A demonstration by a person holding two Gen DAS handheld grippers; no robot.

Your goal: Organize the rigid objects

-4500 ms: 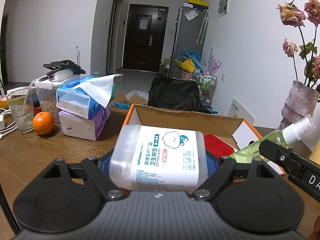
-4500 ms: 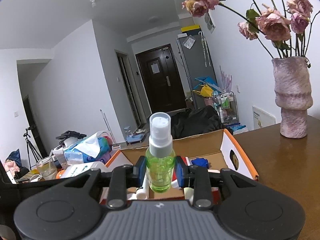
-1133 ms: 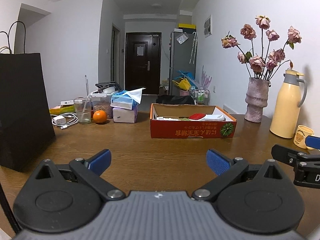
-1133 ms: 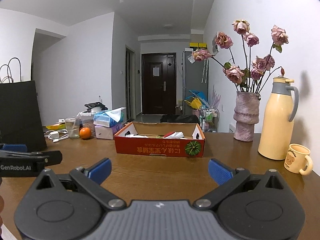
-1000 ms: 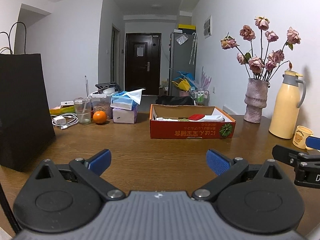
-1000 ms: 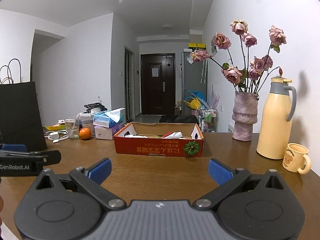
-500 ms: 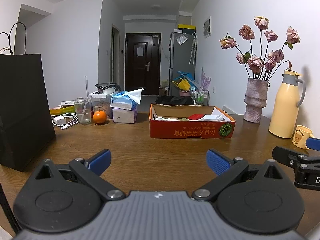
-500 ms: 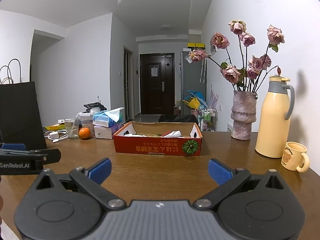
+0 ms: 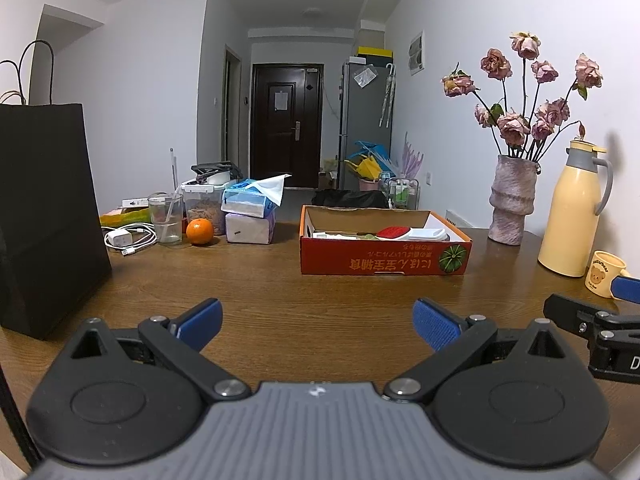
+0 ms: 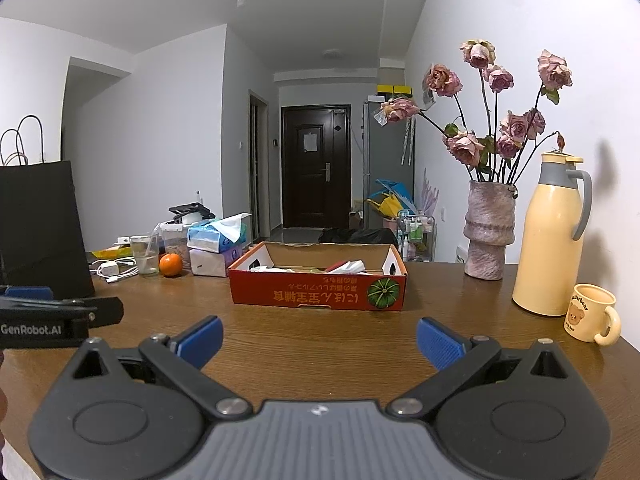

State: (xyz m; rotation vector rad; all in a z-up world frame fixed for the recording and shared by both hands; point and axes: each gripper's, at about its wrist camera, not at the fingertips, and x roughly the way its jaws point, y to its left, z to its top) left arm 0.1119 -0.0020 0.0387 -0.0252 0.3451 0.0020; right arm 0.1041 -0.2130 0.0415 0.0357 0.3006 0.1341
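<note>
Counter [image 9: 280,300] of dark brown wood fills the lower scene, seen low from both wrist views. Near its middle, well apart from both tongs, sits a shallow red-orange cardboard box [image 9: 384,264] with white printed characters. Inside lie the sorted rigid items; only a red-topped white piece [image 9: 394,233] and pale plastic shapes show above the rim, and the rest are too hidden to name. Right of the box stand a mottled pink vase [image 10: 489,232], a tall cream thermos jug [image 10: 550,240] and a small cream bear mug [image 10: 588,312]. Left tongs [image 9: 316,318] and right tongs [image 10: 319,338] hover wide and hold nothing. The sorting looks finished; a good close likely means keeping both tongs low, level and away from the mug.
</note>
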